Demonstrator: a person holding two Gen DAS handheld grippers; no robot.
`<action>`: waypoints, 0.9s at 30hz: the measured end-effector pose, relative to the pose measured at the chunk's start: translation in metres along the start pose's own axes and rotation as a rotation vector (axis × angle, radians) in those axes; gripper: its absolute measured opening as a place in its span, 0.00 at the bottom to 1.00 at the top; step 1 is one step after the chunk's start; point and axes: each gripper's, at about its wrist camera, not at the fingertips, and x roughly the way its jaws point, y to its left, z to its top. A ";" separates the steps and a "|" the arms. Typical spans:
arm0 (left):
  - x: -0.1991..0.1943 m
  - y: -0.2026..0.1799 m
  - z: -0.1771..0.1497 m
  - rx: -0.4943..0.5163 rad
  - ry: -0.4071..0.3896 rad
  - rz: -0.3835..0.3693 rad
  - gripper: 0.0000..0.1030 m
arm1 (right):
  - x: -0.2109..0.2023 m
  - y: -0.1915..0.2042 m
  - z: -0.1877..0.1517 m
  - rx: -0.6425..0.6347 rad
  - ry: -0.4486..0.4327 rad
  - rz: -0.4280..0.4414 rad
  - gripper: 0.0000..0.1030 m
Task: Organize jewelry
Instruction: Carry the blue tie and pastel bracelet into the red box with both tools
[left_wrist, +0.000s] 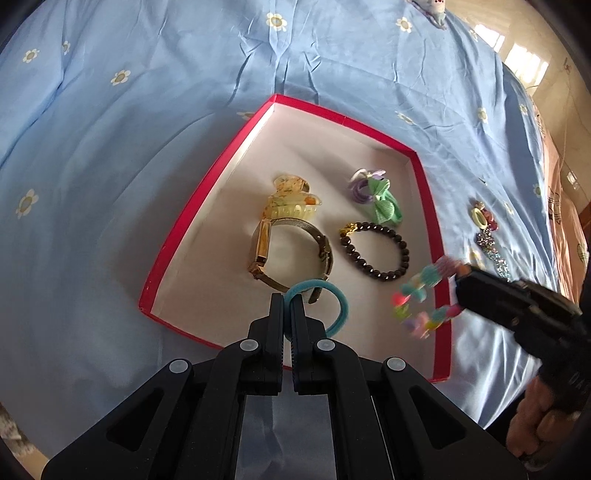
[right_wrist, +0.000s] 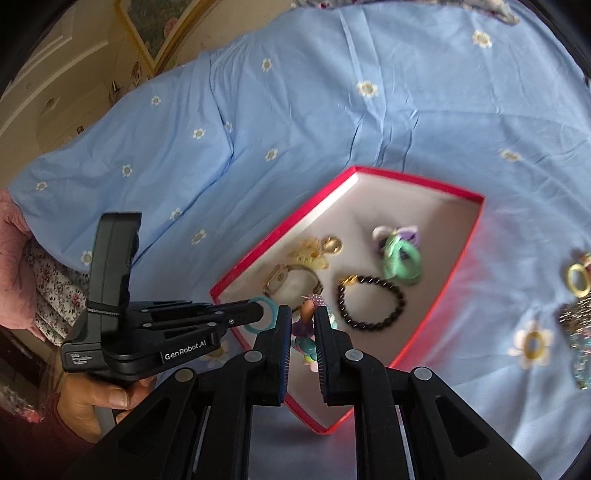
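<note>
Presently, both grippers are carrying pieces to the red-rimmed box (left_wrist: 177, 236) on the blue floral bedsheet (left_wrist: 129, 129). The left gripper (left_wrist: 287, 302) is pinched nearly closed on a teal hair tie (left_wrist: 334, 295), held low over the box's near corner. The right gripper (right_wrist: 301, 314), its jaws narrowly parted, grips a multicoloured bead bracelet (left_wrist: 424, 295) hanging at the box's right wall. Already inside: gold watch (left_wrist: 291, 251), yellow claw clip (left_wrist: 291, 201), dark bead bracelet (left_wrist: 376, 251), green-and-purple hair ties (left_wrist: 373, 195). Still out on the sheet: a small cluster of trinkets (left_wrist: 487, 236). Step in hand, by judgement: depositing. Next: lower each piece onto bare lining, release, then fetch the remainder.
</note>
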 end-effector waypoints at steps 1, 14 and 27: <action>0.002 0.001 0.001 0.000 0.003 0.000 0.02 | 0.004 -0.001 -0.001 0.004 0.008 0.004 0.12; 0.020 -0.004 0.002 0.013 0.040 0.006 0.02 | 0.034 -0.028 -0.013 0.013 0.102 -0.109 0.12; 0.021 -0.005 0.002 0.010 0.043 0.014 0.15 | 0.044 -0.026 -0.011 -0.038 0.123 -0.148 0.13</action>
